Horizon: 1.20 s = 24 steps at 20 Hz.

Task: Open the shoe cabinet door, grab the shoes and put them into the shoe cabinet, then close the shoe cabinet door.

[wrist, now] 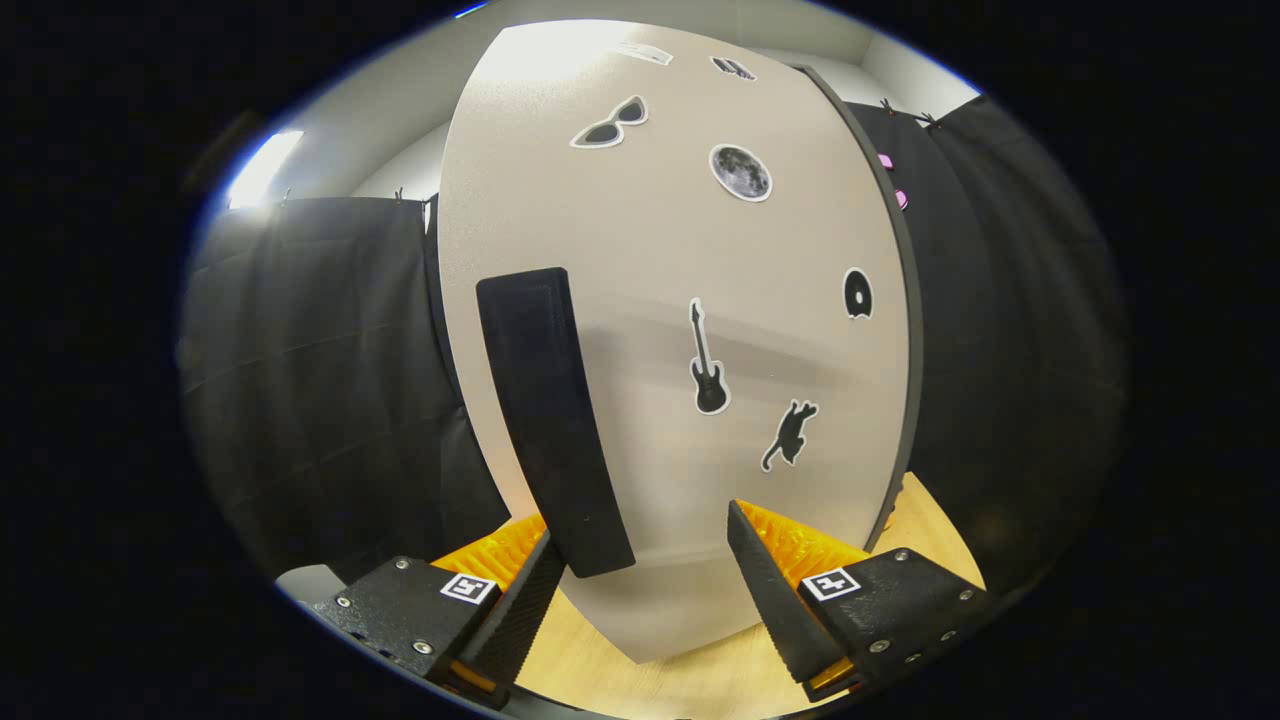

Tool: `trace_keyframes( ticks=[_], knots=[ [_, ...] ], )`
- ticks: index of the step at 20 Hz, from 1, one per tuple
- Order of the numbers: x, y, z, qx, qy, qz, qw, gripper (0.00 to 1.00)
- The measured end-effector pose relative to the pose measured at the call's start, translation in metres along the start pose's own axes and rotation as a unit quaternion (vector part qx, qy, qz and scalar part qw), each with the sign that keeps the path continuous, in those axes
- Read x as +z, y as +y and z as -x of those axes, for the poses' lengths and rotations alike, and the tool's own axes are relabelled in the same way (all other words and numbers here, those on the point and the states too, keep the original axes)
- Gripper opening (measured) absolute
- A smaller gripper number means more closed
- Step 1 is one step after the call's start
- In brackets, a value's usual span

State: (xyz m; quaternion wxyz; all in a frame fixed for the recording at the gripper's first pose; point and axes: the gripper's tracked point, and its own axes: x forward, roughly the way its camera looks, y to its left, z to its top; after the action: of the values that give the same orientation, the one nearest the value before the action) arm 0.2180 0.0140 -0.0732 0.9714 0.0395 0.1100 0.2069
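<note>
The shoe cabinet door (660, 300) stands straight ahead, a pale beige panel with black stickers: sunglasses, a moon, a guitar, a cat. A long black handle (550, 420) runs down its left part, with its lower end just ahead of my left finger (520, 610). My gripper (640, 570) is open, its fingers spread wide apart and close to the door. The handle's bottom sits just inside the left finger and nothing is gripped. The door looks closed, with a dark edge along its right side.
Black cloth hangs to the left and right of the cabinet. A light wooden floor (690, 670) lies under the fingers and beside the cabinet's lower right. A bright lamp glows at the upper left, above the cloth.
</note>
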Motion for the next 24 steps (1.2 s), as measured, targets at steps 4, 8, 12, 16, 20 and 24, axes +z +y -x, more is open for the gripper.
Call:
trace_keyframes(
  ticks=[4, 8, 12, 16, 20, 24],
  knots=[
    [0.002, 0.004, -0.011, -0.001, -0.005, 0.012, 1.0, 0.96],
    [0.005, 0.007, -0.016, -0.003, -0.009, 0.024, 1.0, 0.96],
    [0.006, 0.011, -0.022, -0.007, -0.01, 0.03, 0.999, 0.96],
    [0.007, 0.014, -0.026, -0.015, -0.012, 0.032, 0.999, 0.96],
    [0.011, 0.016, -0.032, -0.02, -0.021, 0.034, 0.999, 0.96],
    [0.01, 0.014, -0.038, -0.042, -0.023, 0.049, 0.998, 0.96]
  ],
)
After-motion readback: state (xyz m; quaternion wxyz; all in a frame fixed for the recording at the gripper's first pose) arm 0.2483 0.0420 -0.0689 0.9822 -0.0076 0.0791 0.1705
